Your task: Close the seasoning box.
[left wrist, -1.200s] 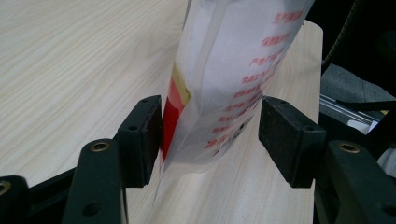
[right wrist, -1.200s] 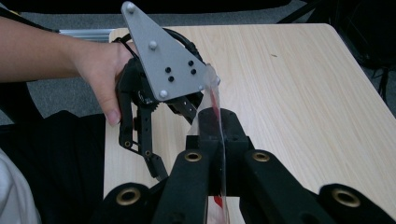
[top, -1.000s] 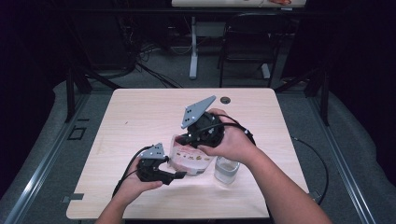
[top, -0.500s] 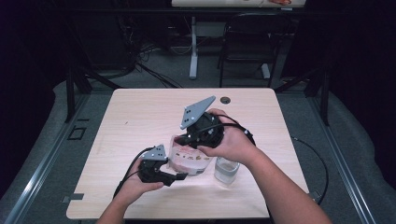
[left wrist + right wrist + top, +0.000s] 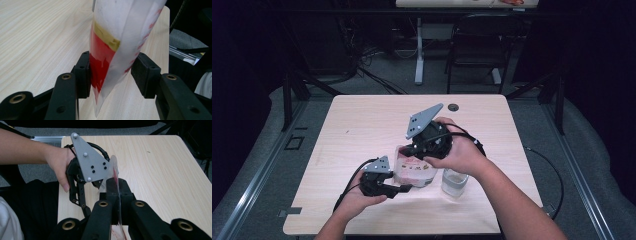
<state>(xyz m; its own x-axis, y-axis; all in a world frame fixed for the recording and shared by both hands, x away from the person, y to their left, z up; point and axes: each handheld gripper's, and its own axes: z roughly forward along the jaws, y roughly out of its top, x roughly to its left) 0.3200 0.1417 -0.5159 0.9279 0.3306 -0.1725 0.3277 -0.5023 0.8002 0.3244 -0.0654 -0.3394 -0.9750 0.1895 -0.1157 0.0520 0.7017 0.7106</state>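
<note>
So both claws have the same white and red pouch (image 5: 414, 170), near the 6 o'clock edge of the surface (image 5: 362, 125). Left claw (image 5: 111, 68) pinches its bulging end, right claw (image 5: 117, 192) is clamped flat on its top seam. Clear cup (image 5: 454, 181) sits at the pouch's 3 o'clock

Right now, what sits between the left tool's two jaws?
The lower end of the red-and-white plastic pouch stands between them, both pads against its sides, in the left gripper view. The right tool pinches its upper edge.

Pouch (image 5: 414, 170) on table (image 5: 362, 125), left of glass (image 5: 454, 181).
</note>
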